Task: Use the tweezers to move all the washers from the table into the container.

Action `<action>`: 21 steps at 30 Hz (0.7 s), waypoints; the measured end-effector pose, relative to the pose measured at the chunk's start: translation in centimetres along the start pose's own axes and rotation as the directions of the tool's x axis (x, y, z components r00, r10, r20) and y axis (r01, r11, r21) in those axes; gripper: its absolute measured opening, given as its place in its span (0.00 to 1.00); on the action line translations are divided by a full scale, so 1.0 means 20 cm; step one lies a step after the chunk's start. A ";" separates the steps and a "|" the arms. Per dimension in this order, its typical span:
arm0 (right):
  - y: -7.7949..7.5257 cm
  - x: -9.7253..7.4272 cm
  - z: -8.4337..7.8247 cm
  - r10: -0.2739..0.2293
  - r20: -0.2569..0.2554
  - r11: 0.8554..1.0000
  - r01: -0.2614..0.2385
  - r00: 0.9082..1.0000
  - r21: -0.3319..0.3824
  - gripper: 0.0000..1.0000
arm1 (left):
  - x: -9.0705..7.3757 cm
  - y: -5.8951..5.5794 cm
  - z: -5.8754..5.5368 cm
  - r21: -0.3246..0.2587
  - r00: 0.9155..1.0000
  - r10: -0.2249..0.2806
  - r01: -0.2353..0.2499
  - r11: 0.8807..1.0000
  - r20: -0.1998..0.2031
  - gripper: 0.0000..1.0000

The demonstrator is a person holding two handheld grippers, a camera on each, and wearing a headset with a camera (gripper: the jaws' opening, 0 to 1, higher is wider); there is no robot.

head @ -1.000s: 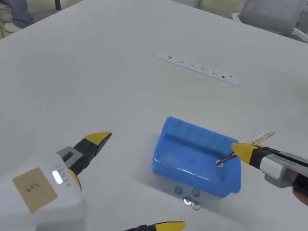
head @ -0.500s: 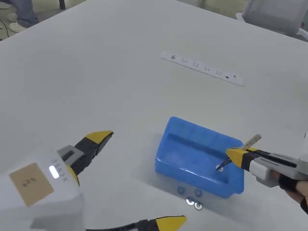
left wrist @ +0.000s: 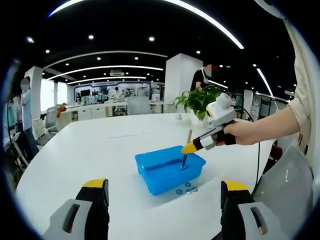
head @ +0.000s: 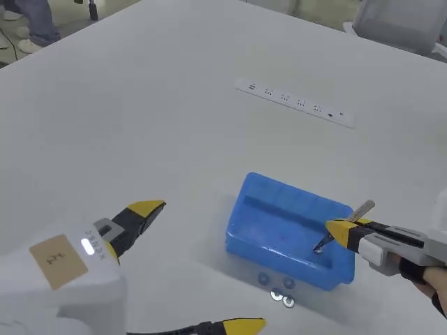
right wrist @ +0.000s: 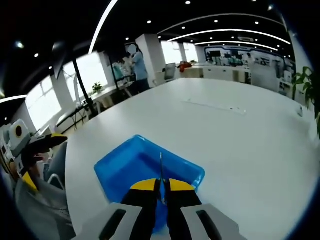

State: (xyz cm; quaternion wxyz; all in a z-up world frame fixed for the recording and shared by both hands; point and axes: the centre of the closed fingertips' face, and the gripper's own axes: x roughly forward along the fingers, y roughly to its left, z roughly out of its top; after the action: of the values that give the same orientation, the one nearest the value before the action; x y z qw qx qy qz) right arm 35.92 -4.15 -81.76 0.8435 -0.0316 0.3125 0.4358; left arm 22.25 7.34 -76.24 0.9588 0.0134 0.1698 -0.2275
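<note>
A blue container (head: 279, 223) sits on the white table, also seen in the left gripper view (left wrist: 155, 172) and the right gripper view (right wrist: 125, 167). My right gripper (head: 342, 230) (right wrist: 161, 186) (left wrist: 192, 147) is shut on the tweezers (head: 335, 234) (right wrist: 160, 167), whose tip points down inside the container near its right wall. I cannot tell whether the tip holds a washer. Several washers (head: 283, 299) (left wrist: 187, 189) lie on the table against the container's near side. My left gripper (head: 195, 266) (left wrist: 164, 183) stands open to the left of the container, holding nothing.
A white power strip (head: 297, 103) lies farther back on the table. A grey chair (head: 401, 24) stands beyond the far right corner. Other desks, a potted plant (left wrist: 197, 100) and people fill the office behind.
The right gripper has tipped the tweezers steeper and their tip has sunk a little lower in the container. The left gripper has hardly moved.
</note>
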 end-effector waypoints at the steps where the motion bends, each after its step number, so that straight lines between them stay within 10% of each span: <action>1: 0.00 0.00 0.01 0.003 0.006 1.000 -0.003 1.000 0.002 0.03 | 0.00 0.00 0.00 -0.004 1.000 0.003 -0.003 1.000 0.005 0.95; 21: 0.21 -0.23 0.14 0.085 0.127 0.996 -0.081 0.988 -0.036 0.03 | 0.00 -0.01 0.00 -0.017 1.000 -0.014 0.014 1.000 0.003 0.93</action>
State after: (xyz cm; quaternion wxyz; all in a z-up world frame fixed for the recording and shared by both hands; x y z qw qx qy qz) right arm 32.15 -3.88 -76.06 0.8423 -0.0035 0.2521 0.4763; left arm 22.19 7.12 -76.26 0.9575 0.0038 0.1702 -0.2330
